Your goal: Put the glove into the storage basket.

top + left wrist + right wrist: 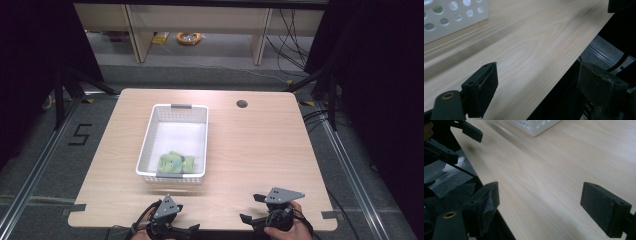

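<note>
A white perforated basket (148, 142) stands on the wooden table (260, 150), left of its middle. A green soft toy (175, 163) lies inside it at the near end. My left gripper (176, 226) is at the table's front edge, just in front of the basket, open and with nothing in it. In the left gripper view the basket's wall (454, 17) is at the top left, beyond my open left gripper (539, 87). My right gripper (251, 208) hovers open near the front edge, right of centre. My open right gripper (541, 205) faces along the table toward the basket's corner (534, 126) and the left gripper (471, 131).
A round cable hole (242, 104) sits in the table's far right part. Bare wood stretches to the right of the basket. Shelving legs and cables (290, 30) stand on the floor beyond the table. Metal rails (350, 165) run along both sides.
</note>
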Demonstrator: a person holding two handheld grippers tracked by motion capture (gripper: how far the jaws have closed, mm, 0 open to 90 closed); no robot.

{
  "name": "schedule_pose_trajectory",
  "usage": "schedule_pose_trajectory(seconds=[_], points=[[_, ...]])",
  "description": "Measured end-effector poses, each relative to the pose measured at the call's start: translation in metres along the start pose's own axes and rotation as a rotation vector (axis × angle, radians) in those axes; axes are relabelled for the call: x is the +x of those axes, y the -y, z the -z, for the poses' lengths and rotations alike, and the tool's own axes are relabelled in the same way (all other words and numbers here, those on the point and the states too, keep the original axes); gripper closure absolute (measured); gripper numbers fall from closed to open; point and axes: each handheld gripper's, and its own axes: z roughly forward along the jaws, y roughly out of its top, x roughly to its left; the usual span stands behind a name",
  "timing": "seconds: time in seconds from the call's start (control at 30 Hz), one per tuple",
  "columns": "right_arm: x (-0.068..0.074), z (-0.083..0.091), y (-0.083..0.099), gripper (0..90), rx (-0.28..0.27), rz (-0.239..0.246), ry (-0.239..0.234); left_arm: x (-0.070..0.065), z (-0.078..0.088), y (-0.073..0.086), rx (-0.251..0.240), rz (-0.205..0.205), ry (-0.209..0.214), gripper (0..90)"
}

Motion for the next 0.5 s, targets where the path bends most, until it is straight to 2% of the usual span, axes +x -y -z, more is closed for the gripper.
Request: schedule_pose_trajectory(seconds=[0.03,0.07,0.1,0.13,0.17,0.23,0.27,0.3,0.33,0.37,0.43,0.5], points=[[-0.0019,-0.0008,0.0011,16.5,-0.003,0.019,-0.015,-0.0015,-0.0011,0.0002,-0.004,0.027,0.011,15.8],[0.0016,0.0003,0.0031,16.6,0.013,-0.013,-0.017,-0.0006,-0.0008,-0.0001,0.001,0.005,0.010,15.8],[0.0002,0.0003,0.0042,16.5,0.009,0.015,-0.006,-0.0011,-0.0015,0.0004,-0.007,0.004,0.002,15.8],[0.0000,-0.0009,0.0052,16.5,0.010,0.020,-0.023,-0.0015,-0.0020,0.0007,-0.009,0.005,0.001,15.8],[0.0012,0.0005,0.0058,16.5,0.025,0.032,0.000,-0.0021,-0.0030,0.0010,-0.013,0.009,0.001,15.8],[0.0048,0.0005,0.0075,16.5,0.031,0.019,0.000,-0.0012,-0.0034,0.0010,0.001,0.001,0.002,15.8],[0.0027,0.0006,0.0074,16.5,0.027,0.046,0.003,-0.0015,-0.0041,0.0011,0.002,0.002,-0.001,15.8],[0.0036,0.0007,0.0079,16.5,0.031,0.037,0.000,-0.0025,-0.0049,0.0014,0.009,0.028,0.011,15.8],[0.0040,0.0004,0.0084,16.5,0.025,0.038,0.004,-0.0013,-0.0036,0.0009,0.032,0.005,0.013,15.8],[0.0042,0.0000,0.0086,16.5,0.025,0.043,-0.002,-0.0019,-0.0053,0.0016,0.008,-0.006,0.004,15.8],[0.0037,0.0001,0.0088,16.5,0.024,0.052,0.008,-0.0015,-0.0044,0.0012,0.024,-0.021,0.003,15.8],[0.0035,-0.0004,0.0089,16.5,0.031,0.042,0.002,-0.0016,-0.0053,0.0013,0.017,-0.012,0.001,15.8]])
